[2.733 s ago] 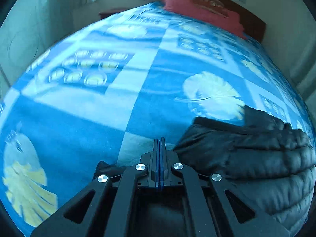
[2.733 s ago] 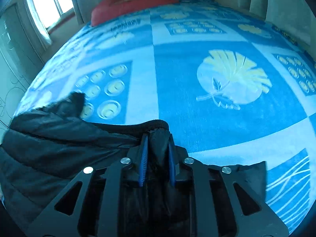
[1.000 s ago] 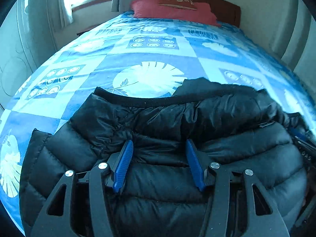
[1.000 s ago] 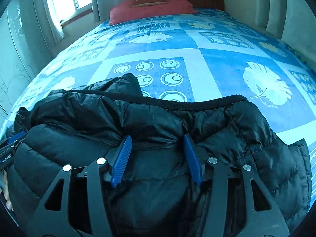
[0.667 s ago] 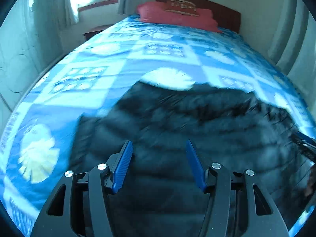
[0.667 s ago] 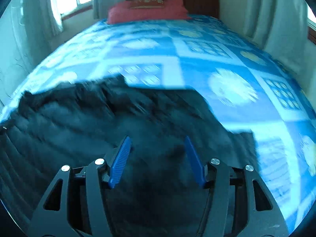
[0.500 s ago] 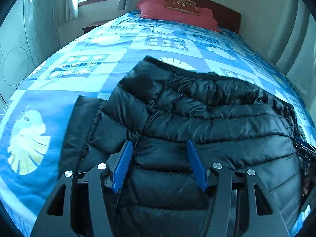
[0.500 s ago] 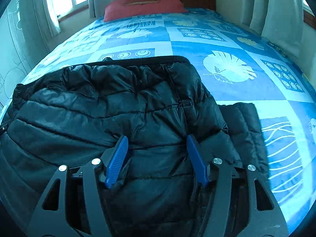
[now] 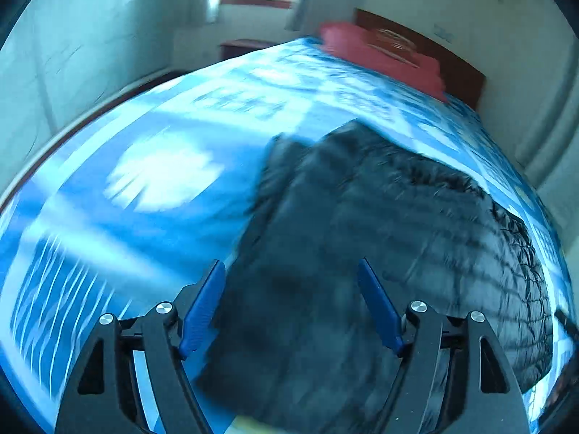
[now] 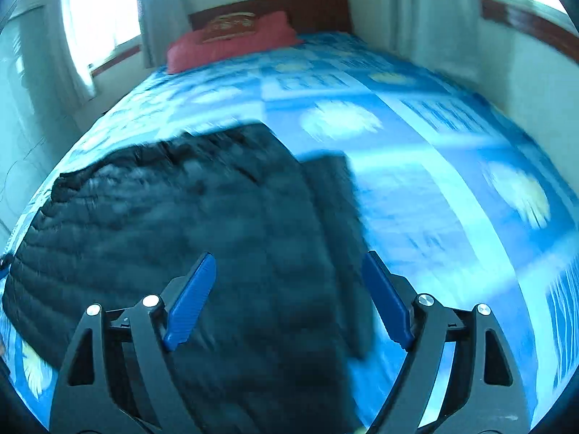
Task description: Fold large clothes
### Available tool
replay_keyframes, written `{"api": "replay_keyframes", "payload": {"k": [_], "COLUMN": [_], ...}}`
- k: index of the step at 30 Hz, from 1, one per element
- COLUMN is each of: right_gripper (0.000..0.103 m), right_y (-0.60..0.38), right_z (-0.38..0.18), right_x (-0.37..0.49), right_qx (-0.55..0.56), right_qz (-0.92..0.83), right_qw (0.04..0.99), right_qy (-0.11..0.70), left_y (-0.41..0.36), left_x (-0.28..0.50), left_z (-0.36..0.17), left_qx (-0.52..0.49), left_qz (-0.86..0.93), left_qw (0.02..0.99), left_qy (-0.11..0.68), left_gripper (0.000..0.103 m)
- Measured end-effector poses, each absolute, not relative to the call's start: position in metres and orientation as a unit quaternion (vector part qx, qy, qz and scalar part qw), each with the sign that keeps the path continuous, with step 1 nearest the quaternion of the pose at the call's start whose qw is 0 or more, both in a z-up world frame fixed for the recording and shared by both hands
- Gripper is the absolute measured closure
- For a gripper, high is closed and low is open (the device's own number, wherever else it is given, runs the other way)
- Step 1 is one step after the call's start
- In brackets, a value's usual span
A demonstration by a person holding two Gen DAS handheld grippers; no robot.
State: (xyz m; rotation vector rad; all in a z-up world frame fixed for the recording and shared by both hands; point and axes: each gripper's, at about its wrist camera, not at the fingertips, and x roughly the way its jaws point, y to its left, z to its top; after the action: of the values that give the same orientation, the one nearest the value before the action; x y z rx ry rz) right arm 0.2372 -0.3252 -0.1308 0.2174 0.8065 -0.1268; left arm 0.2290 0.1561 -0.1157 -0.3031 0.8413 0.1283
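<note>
Black puffer jacket (image 9: 398,238) lies flat on the blue bed cover (image 10: 452,199). The left gripper (image 9: 291,307) and right gripper (image 10: 287,296) are opening above it, pinching nothing.

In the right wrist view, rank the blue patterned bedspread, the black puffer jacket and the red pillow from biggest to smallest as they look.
1. Blue patterned bedspread: fills most of the frame.
2. Black puffer jacket: covers the lower left.
3. Red pillow: smallest, though it lies farthest from the camera, which shrinks it.
</note>
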Motion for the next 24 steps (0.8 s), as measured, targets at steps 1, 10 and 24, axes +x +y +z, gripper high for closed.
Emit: {"api": "replay_keyframes", "payload": {"k": [1, 10, 24], "right_gripper": [0.020, 0.021, 0.085], "right_y": [-0.333, -0.341, -0.330], "right_z": [-0.138, -0.182, -0.159], "right_x": [0.226, 0.215, 0.198], "right_qx": [0.131, 0.265, 0.276], "right_qz": [-0.063, -0.041, -0.015], "right_qw": [0.906, 0.870, 0.885], "right_qy": [0.398, 0.414, 0.376], "left_y": [0.164, 0.179, 0.154], "left_x": [0.214, 0.190, 0.188], "left_z": [-0.121, -0.163, -0.135], "left_qx": [-0.167, -0.351, -0.282], "left_qz": [0.073, 0.037, 0.038], "left_qw": [0.894, 0.837, 0.870], "left_qy": [0.409, 0.417, 0.403], "left_gripper": [0.028, 0.025, 0.077]}}
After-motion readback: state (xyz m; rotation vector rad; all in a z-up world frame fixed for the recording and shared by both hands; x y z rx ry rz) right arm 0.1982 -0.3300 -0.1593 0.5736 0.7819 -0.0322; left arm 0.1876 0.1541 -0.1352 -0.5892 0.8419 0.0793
